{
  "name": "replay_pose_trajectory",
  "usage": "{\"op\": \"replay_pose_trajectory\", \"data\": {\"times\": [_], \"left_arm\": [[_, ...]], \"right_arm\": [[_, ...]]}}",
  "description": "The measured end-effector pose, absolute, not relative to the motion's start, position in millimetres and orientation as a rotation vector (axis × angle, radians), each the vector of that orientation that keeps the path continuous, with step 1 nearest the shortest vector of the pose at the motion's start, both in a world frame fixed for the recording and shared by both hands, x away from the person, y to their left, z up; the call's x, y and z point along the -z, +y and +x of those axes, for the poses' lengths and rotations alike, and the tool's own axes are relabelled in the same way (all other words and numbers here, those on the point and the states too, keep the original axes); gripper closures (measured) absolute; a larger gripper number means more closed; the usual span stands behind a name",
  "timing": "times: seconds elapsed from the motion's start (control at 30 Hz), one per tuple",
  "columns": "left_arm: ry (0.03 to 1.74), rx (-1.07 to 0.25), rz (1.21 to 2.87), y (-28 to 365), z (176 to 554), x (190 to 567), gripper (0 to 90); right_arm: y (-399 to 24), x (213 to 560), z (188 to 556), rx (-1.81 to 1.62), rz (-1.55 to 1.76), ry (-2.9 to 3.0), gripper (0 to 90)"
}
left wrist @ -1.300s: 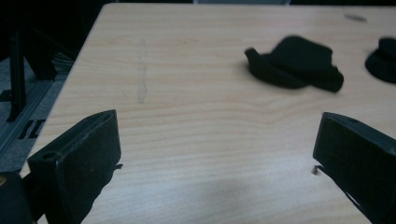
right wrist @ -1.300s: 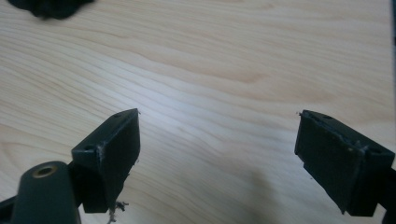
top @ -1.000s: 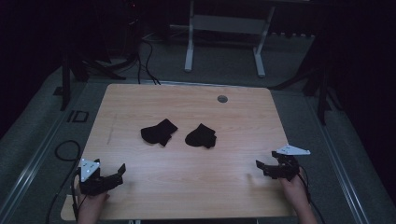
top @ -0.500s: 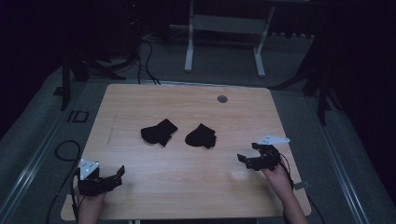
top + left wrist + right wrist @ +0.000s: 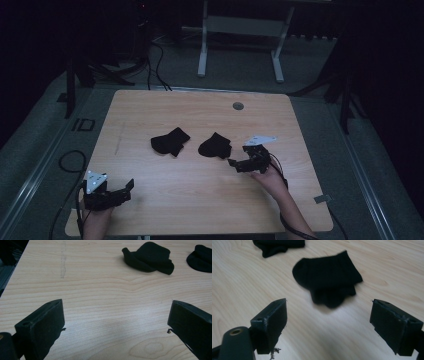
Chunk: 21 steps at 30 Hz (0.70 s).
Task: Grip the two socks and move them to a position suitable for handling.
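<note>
Right gripper (image 5: 234,163): located right of centre in the high view, held by a hand (image 5: 267,176) that enters from the lower right edge. Jaws stand wide apart, nothing between them. Its tip points toward the right sock (image 5: 215,145) and sits just beside that sock's lower right edge, not touching. In the right gripper view, this sock (image 5: 327,277) lies in the upper middle of the frame, ahead of the gap between the jaws, flat on the table (image 5: 242,285) with one end folded under. Slight blur affects the sock's outline there.

Left gripper (image 5: 127,190): located at the lower left of the high view, near the table's front edge, held by a hand (image 5: 96,220) at the bottom edge. Jaws stand wide apart and hold nothing. In the left gripper view, the jaws occupy the lower left and lower right corners, with bare wood between them.

Left sock (image 5: 170,141): lies at the centre of the table (image 5: 165,107) in the high view, near the right sock but apart from it. In the left gripper view it (image 5: 148,257) appears at the upper middle, crumpled, well apart from the jaws; the right sock (image 5: 201,258) shows at the upper right edge.

Grommet (image 5: 238,106): a round grey insert near the table's far edge, upper centre of the high view.
</note>
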<state>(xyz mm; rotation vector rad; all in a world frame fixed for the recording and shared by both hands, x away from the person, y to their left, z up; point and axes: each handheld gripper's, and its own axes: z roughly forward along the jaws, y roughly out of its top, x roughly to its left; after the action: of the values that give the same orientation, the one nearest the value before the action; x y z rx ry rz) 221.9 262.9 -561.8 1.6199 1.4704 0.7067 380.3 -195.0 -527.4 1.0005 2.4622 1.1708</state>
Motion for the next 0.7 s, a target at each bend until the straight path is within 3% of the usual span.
{"op": "replay_pose_trajectory", "data": {"times": [0.6, 0.7], "left_arm": [[1.453, -0.703, 1.624, 264, 220, 562, 1.0], [1.457, -0.7, 1.622, 264, 220, 563, 1.0]], "right_arm": [[-120, 542, 433, -1.088, 0.942, 2.502, 21.8], [-115, 554, 436, -1.045, 0.96, 2.506, 27.1]]}}
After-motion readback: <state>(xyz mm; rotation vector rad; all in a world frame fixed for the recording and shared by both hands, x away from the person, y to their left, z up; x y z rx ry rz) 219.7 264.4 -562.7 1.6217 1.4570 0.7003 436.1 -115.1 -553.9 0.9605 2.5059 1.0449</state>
